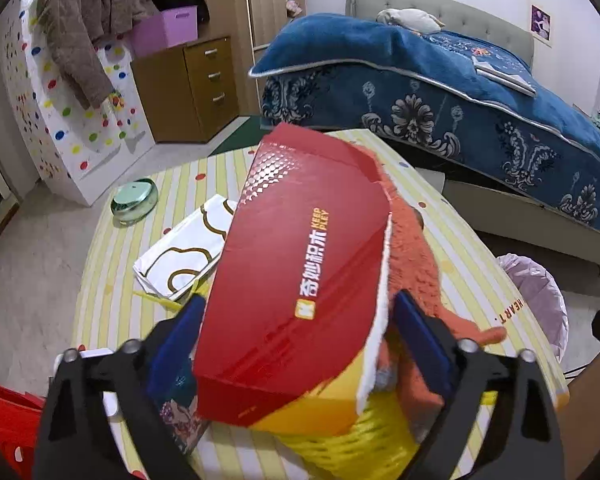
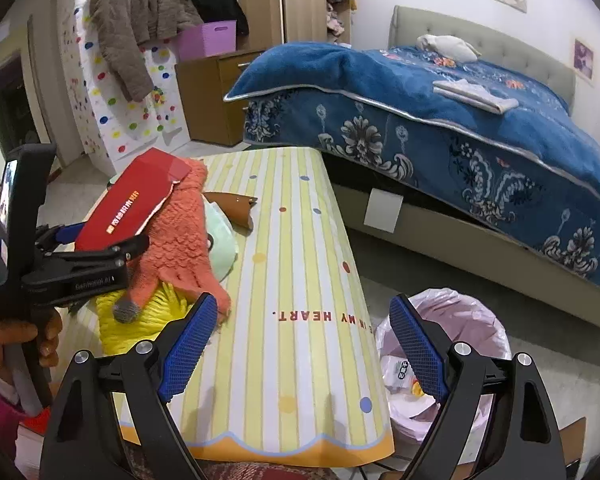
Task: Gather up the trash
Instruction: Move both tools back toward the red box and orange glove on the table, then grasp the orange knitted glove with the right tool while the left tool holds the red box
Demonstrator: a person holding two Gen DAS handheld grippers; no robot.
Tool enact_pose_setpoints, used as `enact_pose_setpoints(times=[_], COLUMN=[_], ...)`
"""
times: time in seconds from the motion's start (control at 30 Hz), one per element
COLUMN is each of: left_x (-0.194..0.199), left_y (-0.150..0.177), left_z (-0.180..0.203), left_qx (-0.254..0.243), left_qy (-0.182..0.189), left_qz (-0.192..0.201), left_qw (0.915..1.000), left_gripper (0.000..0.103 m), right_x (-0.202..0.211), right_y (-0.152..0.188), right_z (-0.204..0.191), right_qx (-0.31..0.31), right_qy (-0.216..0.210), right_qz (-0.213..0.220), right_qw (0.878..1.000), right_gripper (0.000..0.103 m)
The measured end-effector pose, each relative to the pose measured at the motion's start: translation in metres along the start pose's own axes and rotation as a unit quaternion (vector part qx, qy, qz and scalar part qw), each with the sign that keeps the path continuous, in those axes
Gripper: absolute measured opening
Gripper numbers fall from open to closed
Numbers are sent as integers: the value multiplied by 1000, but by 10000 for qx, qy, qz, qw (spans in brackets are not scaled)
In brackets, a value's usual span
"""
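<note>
My left gripper (image 1: pixel 296 336) is shut on a flattened red cardboard box (image 1: pixel 300 272) with yellow lettering and holds it tilted above the striped table (image 1: pixel 452 256). The box also shows in the right wrist view (image 2: pixel 128 208), with the left gripper (image 2: pixel 88 268) clamped on it. An orange knitted cloth (image 2: pixel 180 248) and yellow yarn (image 2: pixel 140 316) lie under the box. My right gripper (image 2: pixel 304 340) is open and empty over the table's near right edge. A bin with a pink liner (image 2: pixel 452 328) stands on the floor right of the table, with wrappers inside.
A white bag with gold pattern (image 1: pixel 184 248) and a round green tin (image 1: pixel 134 200) lie on the table's left. A brown leather piece (image 2: pixel 232 208) and a pale green item (image 2: pixel 220 244) lie mid-table. A blue-covered bed (image 2: pixel 440 120) stands behind, and a wooden drawer unit (image 1: pixel 192 88).
</note>
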State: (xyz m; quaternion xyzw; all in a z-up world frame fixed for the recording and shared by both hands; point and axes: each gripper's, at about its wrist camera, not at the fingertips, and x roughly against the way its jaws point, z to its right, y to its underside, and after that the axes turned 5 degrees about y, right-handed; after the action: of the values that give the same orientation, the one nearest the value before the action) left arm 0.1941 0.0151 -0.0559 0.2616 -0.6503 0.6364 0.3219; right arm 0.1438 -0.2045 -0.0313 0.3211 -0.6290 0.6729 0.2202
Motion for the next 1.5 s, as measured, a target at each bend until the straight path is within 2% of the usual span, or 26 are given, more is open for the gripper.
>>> enact_pose_setpoints(times=[0.03,0.17,0.3,0.47,0.57,0.77,0.93,1.0,1.07,1.23,1.3,1.5], left_x=[-2,1,22,66,91,116,127,131,135,133,127,112], left_y=[0,1,2,5,17,49,66,69,71,69,67,62], left_z=[-1,-4,-9,-20,-32,-58,-80,-88,-96,-109,-110,-118], left_qx=[15,58,180,391,551,872,1126,1190,1279,1372,1371,1427], left_qy=[47,81,154,261,176,-87,-260,-319,-369,-433,-434,-405], left_qz=[-56,-41,240,625,716,686,636,658,709,738,716,638], left_qw=[10000,9999,9994,9969,9958,9938,9913,9902,9886,9868,9870,9869], left_gripper=[80,78,77,77,77,77,77,77,77,77,77,77], right_x=[-1,-1,3,15,23,32,33,30,25,6,-4,-40], right_y=[0,2,3,3,4,5,1,-3,-8,-20,-24,-33], right_z=[1,3,2,-4,-11,-37,-59,-68,-78,-97,-102,-114], right_qx=[-14,-54,-50,-15,67,342,516,589,696,882,918,953], right_qy=[-4,-45,-60,-125,-202,-449,-621,-695,-775,-887,-892,-919], right_qz=[-11,-25,23,118,168,231,305,292,279,180,122,-112], right_qw=[10000,10000,10000,9999,9996,9981,9963,9954,9942,9920,9917,9911], right_gripper=[87,87,87,87,87,86,70,57,54,57,67,68])
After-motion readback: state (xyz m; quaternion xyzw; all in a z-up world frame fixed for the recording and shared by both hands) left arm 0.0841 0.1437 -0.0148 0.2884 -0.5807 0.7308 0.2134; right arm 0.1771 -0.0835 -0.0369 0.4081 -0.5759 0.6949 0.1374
